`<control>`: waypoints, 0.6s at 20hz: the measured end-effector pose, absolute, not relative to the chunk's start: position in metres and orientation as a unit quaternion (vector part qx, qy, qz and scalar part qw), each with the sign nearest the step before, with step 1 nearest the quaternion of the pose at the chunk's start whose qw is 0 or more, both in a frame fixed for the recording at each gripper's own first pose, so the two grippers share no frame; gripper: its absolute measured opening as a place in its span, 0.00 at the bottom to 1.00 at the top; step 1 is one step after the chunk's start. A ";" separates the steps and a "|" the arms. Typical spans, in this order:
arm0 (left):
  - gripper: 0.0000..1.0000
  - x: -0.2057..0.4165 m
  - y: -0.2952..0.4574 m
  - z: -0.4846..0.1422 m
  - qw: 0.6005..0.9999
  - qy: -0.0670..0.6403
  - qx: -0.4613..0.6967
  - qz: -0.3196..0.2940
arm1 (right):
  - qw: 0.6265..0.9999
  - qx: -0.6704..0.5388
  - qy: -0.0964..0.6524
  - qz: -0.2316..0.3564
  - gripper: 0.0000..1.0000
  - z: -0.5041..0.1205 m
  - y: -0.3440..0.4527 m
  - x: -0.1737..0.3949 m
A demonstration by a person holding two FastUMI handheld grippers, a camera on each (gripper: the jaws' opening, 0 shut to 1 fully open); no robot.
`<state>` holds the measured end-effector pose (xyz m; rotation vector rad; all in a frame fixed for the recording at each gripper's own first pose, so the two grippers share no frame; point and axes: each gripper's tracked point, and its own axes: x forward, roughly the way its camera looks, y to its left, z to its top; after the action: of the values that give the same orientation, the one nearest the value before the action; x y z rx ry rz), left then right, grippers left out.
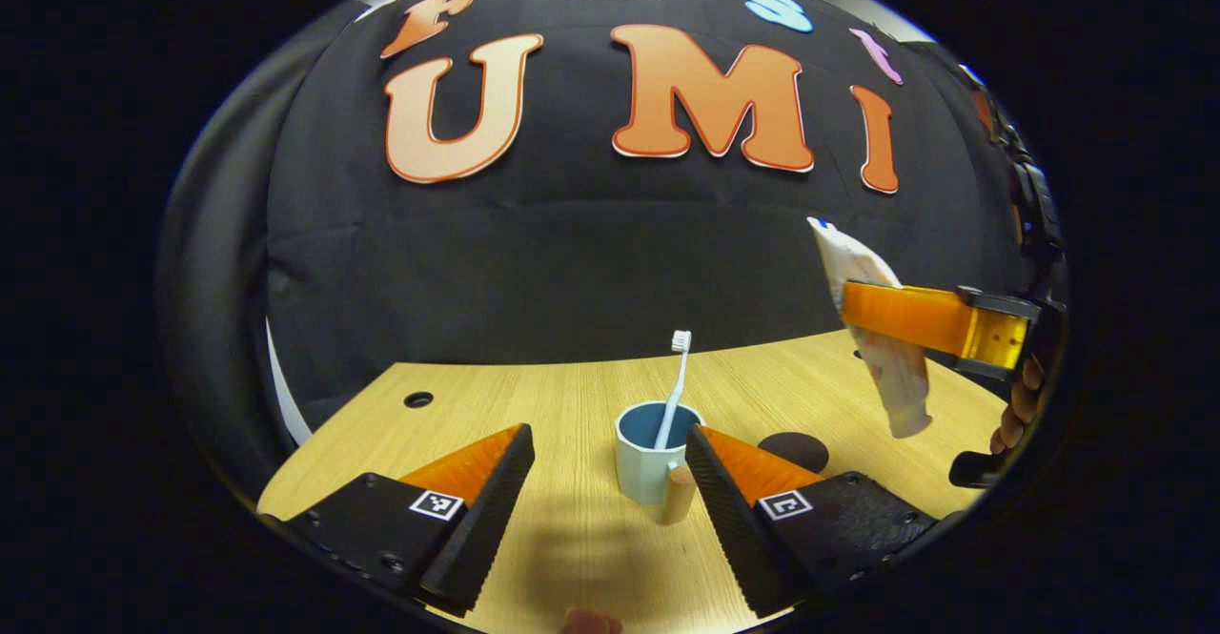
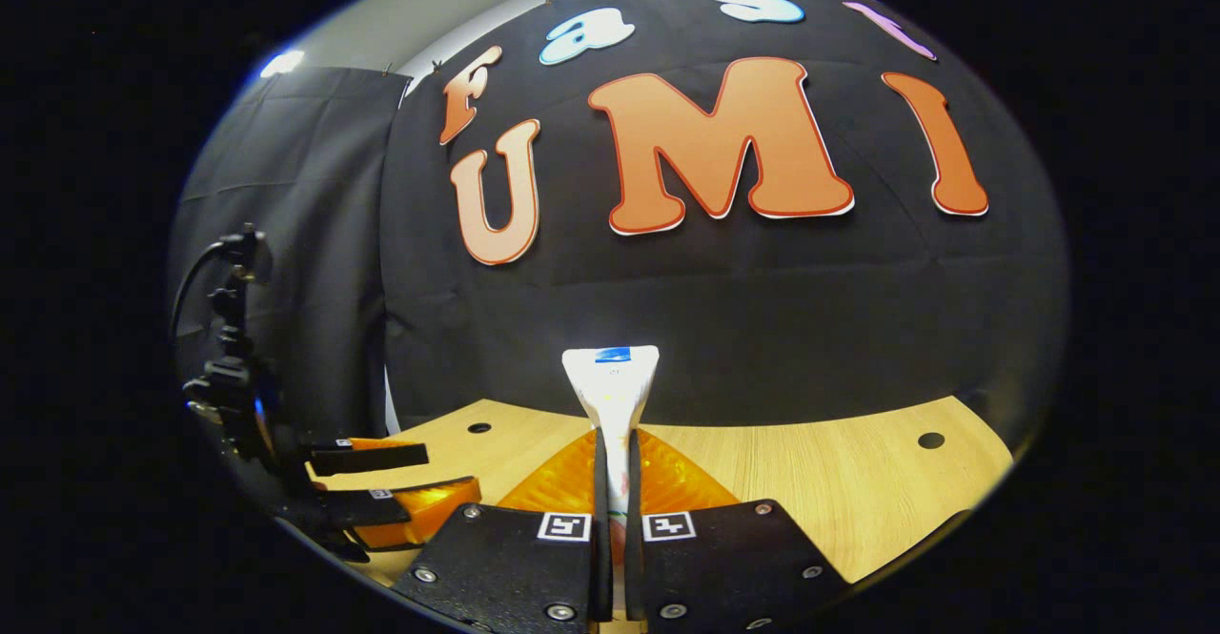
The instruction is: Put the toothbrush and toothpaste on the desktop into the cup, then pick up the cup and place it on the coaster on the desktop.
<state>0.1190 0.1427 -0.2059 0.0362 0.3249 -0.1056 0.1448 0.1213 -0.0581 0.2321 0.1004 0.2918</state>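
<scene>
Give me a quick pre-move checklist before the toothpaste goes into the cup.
1. Toothpaste tube clamped by right gripper: ok.
2. Toothbrush already standing in the cup: ok.
3. Cup upright on the desktop: ok.
4. Left gripper open, its fingers either side of the cup: ok.
5. Tube above the cup mouth: not ok, it hangs off to one side.
6. Coaster free beside the cup: ok.

toothpaste [image 2: 611,386] lower part hidden between right gripper's fingers, toothbrush [image 1: 675,384] handle end inside cup [image 1: 650,458]
</scene>
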 end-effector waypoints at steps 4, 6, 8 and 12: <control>0.96 0.101 0.145 -0.186 0.988 0.143 0.007 -0.051 | 0.979 0.129 0.024 0.157 0.05 -0.048 0.137 0.161; 0.96 0.094 0.146 -0.180 0.990 0.133 0.006 -0.046 | 0.978 0.127 0.005 0.165 0.05 -0.042 0.145 0.170; 0.96 0.088 0.150 -0.177 0.991 0.127 0.011 -0.041 | 0.976 0.129 -0.010 0.177 0.06 -0.036 0.157 0.177; 0.96 0.079 0.157 -0.178 0.991 0.127 0.004 -0.034 | 0.970 0.136 -0.021 0.198 0.06 -0.032 0.184 0.196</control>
<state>0.0791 0.1572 -0.1784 0.0081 0.2541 -0.0686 0.1964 0.1840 -0.0323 0.2741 -0.0430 0.4007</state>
